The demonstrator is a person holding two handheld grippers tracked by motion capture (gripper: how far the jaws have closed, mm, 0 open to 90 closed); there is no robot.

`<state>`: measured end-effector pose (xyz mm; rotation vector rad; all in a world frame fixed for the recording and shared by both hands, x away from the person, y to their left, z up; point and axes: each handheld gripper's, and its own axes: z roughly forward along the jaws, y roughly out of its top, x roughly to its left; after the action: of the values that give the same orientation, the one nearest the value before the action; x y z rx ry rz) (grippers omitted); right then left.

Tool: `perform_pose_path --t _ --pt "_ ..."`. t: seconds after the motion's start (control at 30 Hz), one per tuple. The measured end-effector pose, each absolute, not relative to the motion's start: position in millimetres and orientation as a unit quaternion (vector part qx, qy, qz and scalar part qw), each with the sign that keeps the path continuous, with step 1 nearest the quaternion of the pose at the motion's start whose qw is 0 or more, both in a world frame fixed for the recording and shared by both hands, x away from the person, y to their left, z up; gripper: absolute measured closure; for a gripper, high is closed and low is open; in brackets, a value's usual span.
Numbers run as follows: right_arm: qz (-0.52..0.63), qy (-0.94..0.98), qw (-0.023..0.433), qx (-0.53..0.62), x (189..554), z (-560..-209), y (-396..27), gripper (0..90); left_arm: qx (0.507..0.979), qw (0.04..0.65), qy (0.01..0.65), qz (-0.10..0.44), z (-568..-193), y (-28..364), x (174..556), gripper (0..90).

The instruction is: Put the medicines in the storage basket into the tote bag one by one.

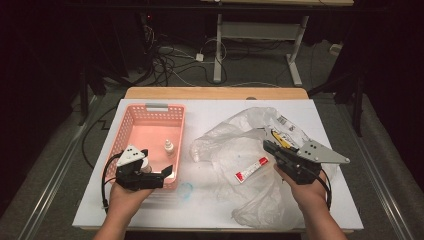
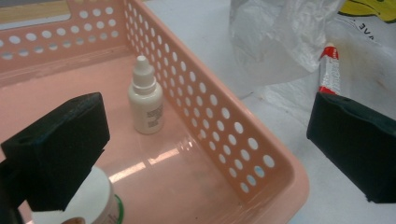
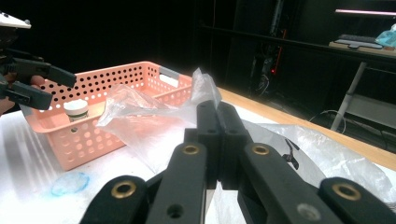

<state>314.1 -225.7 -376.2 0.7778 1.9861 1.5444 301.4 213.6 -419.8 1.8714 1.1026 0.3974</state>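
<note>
On the right half of the bench point(image 1: 210, 210) lies a crumpled clear plastic bag point(image 1: 235, 150), spread from the middle toward the right edge and the near edge. The right gripper point(image 3: 217, 126) has its fingers fully closed, pinching a fold of the bag's film, which rises as a peak just beyond the tips in the right gripper view. A red-and-white tube point(image 1: 251, 169) lies flat within the bag's spread, near the middle of the bench; whether it is inside or on top cannot be told.

Assessment of handling: the bag is judged very light, limp and slippery; it holds no shape and will drag its contents if pulled. The tube is judged light and soft-walled, with a stiffer cap end; best taken across its width at mid-body.

The left gripper point(image 1: 150, 176) hovers at the near right corner of the pink perforated basket point(image 1: 131, 120), which stands on the left half of the bench. Its fingers point(image 2: 60, 149) stand wide apart with nothing between them, straddling the basket's corner, one inside and one outside. A white dropper bottle point(image 2: 146, 97) stands upright inside the basket by its right wall; a white-lidded jar point(image 2: 88, 200) sits below the inner finger. Both forearms enter from the near edge, the right hand point(image 1: 310, 192) held raised and angled toward the bench's middle.
</note>
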Motion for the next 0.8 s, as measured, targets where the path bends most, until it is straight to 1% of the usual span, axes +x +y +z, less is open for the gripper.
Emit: perform_pose_path --t 0.8 --pt "0.566 0.731 0.252 0.286 314.3 -376.8 -226.0 90.0 0.726 0.438 0.499 0.178 -423.0 260.6 306.8 0.0"
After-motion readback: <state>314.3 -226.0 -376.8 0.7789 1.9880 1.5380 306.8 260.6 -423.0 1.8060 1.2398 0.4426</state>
